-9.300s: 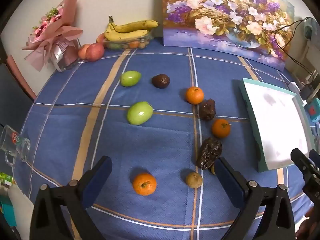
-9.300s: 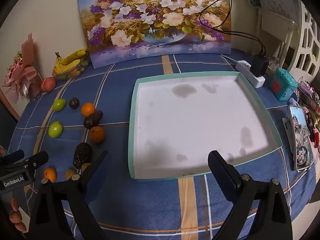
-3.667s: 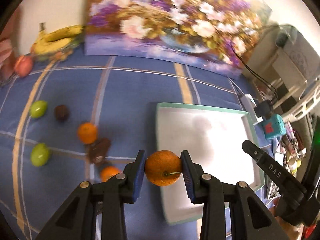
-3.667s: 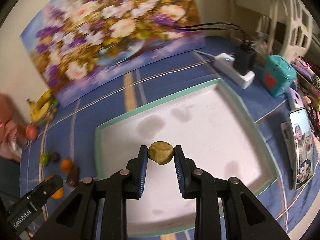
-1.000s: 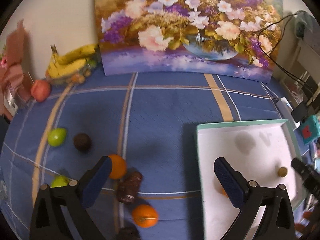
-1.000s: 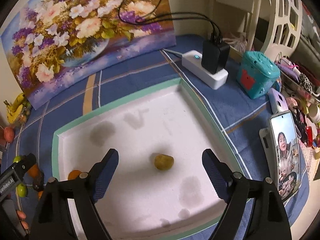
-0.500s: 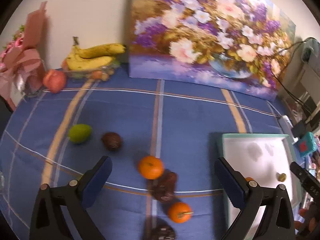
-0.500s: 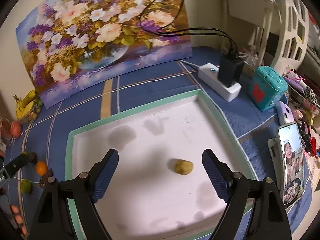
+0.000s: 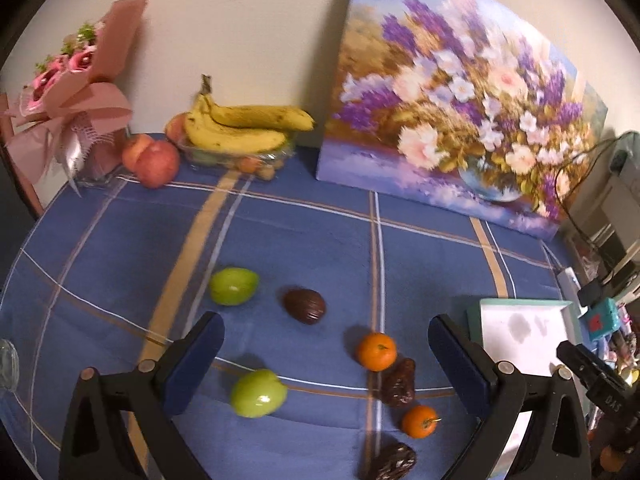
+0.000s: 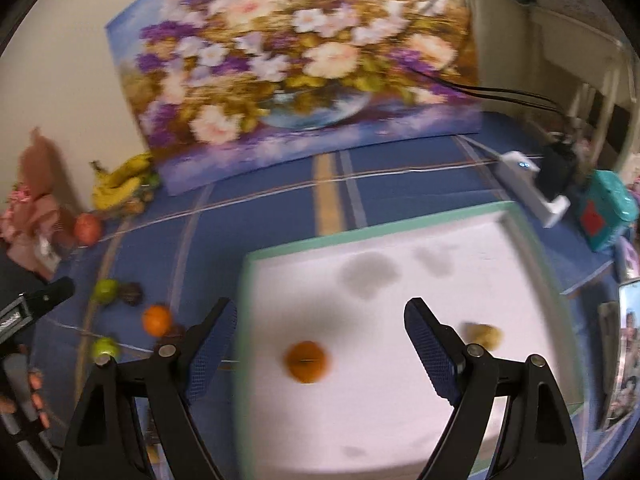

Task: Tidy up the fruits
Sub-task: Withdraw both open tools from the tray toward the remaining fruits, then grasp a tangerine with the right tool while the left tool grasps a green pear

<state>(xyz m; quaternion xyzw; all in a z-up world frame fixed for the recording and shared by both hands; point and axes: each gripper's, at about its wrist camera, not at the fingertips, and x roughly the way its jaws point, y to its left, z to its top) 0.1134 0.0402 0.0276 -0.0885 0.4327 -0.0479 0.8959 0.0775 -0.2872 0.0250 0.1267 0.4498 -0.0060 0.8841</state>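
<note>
Fruits (image 9: 376, 351) unlabelled; "DAS" on right gripper (image 9: 612, 399) body

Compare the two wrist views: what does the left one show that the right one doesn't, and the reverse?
Only the left wrist view shows the dark wrinkled fruits beside the tangerines, the lowest tangerine, and the open, empty left claw.

Only the right wrist view shows the tray's contents: one tangerine and a small yellowish-brown fruit, plus the open, empty right claw.

Both show the tray, two green fruits, bananas, the flower painting and the blue tablecloth.
</note>
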